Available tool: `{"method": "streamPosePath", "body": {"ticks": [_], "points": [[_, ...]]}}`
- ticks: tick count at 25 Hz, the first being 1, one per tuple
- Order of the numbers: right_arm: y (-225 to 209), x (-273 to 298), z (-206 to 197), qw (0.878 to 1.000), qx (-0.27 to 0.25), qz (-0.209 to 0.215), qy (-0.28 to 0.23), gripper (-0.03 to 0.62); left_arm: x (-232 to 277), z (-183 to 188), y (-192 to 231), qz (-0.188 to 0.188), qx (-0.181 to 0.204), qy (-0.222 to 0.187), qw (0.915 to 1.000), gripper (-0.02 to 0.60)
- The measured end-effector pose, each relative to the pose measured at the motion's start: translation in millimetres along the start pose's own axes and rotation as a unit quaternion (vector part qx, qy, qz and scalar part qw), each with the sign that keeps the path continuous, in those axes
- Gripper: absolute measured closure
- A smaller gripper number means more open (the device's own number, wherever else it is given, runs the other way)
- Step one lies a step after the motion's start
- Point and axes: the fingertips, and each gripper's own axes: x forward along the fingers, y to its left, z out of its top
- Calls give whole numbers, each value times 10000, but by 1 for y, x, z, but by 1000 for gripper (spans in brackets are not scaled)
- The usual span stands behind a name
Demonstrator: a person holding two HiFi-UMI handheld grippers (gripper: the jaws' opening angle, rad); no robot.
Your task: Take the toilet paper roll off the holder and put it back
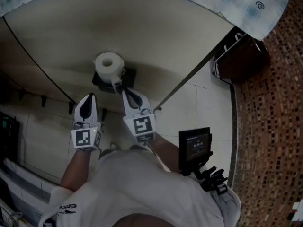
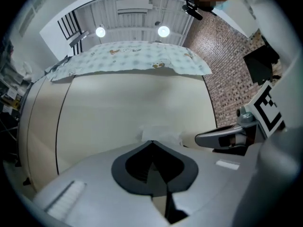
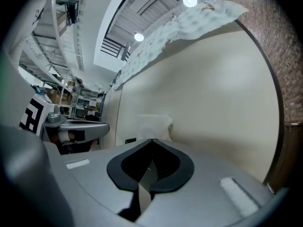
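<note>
Both our claws are pressed together with nothing in them. The toilet paper roll (image 1: 109, 64) sits on its holder (image 1: 129, 75) on the wall. Our right claw (image 1: 126, 92) is just below the roll, our left claw (image 1: 89, 98) near it, lower left. If we push in with the jaws closed, the tips may shove the roll askew or snag its loose sheet

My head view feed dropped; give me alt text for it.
A white toilet paper roll sits on a black holder on a beige wall panel. Both grippers point toward it, jaws shut and empty: right gripper close beside the holder, left gripper farther off.
</note>
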Motion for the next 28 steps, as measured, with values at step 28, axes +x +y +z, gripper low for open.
{"method": "streamPosePath", "body": {"ticks": [28], "points": [[35, 76, 40, 8605, -4347, 1840, 1918, 353, 30, 1, 27, -243, 10, -191, 9995, 580]]}}
